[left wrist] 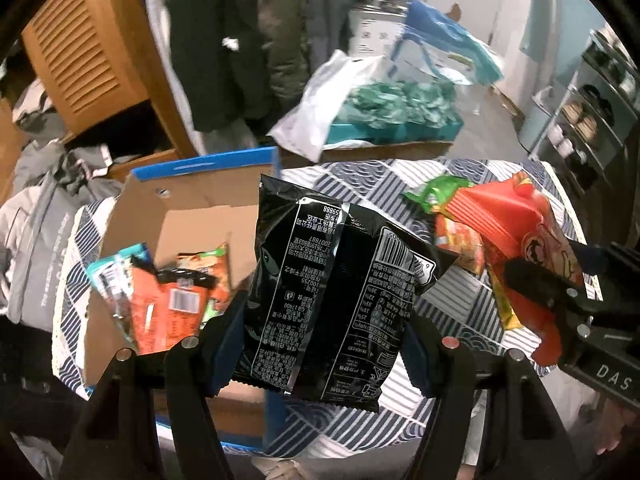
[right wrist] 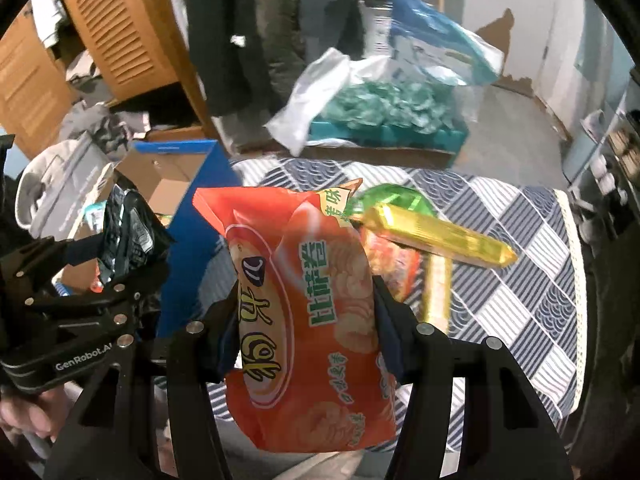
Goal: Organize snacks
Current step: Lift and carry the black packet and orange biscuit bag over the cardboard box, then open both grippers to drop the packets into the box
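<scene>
My left gripper is shut on a black snack bag and holds it above the right edge of an open cardboard box with blue sides. Several snack packets lie inside the box. My right gripper is shut on an orange-red shrimp-chip bag and holds it above the table. The right gripper with its orange bag also shows in the left wrist view. The left gripper with the black bag shows in the right wrist view.
A blue-and-white patterned tablecloth covers the table. On it lie a gold wrapped bar, a green packet and a reddish packet. Behind the table are a teal box with plastic bags, wooden cabinets and hanging clothes.
</scene>
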Available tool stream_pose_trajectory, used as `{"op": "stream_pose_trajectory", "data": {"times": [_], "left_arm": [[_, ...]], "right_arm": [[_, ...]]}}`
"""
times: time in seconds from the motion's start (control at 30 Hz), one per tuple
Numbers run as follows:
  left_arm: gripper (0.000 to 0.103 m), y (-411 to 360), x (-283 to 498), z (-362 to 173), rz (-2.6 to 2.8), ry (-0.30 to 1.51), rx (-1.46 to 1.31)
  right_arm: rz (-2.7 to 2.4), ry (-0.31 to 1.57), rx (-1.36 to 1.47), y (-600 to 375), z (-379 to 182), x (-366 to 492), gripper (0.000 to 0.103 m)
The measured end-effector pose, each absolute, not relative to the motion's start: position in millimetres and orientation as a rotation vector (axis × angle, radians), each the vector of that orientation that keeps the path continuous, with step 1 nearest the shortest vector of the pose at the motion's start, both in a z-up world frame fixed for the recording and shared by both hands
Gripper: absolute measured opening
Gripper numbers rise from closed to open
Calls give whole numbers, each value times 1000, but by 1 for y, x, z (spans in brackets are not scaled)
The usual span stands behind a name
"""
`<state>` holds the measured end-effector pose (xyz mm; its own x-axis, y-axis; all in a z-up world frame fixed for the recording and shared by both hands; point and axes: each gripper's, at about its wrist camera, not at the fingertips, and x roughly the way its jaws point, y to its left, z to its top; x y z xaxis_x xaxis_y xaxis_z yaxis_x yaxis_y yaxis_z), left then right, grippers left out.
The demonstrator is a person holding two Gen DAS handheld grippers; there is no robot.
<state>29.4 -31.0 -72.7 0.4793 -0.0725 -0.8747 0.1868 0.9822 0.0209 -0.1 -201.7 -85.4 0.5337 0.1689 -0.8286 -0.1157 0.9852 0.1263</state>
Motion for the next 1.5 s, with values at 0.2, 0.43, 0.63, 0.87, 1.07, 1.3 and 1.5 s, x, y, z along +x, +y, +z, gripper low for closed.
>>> {"op": "stream_pose_trajectory", "data": {"times": [0.2, 0.43, 0.63, 0.87, 1.07, 1.3, 1.5], "left_arm": [[70, 2, 36, -72, -104, 1051, 85], [70, 35, 37, -74, -52, 1040, 68], [70, 63, 38, -79, -1, 1036, 48], [70, 93, 42, -87, 42, 1042, 13], [70, 117, 45, -99, 79, 1064, -34], [70, 134, 49, -109, 120, 1079, -41], [71, 146, 52, -120, 142, 1118, -54]], "right_arm": [[221, 996, 39, -163, -81, 14, 57], [283, 1001, 38, -121, -82, 39, 58], [315, 1016, 0, -85, -88, 57, 58], [355, 1037, -31, -46, -95, 70, 58], [381, 1066, -40, -23, -108, 80, 58], [395, 1097, -21, -3, -118, 93, 58], [402, 1109, 3, 9, -123, 103, 62]]}}
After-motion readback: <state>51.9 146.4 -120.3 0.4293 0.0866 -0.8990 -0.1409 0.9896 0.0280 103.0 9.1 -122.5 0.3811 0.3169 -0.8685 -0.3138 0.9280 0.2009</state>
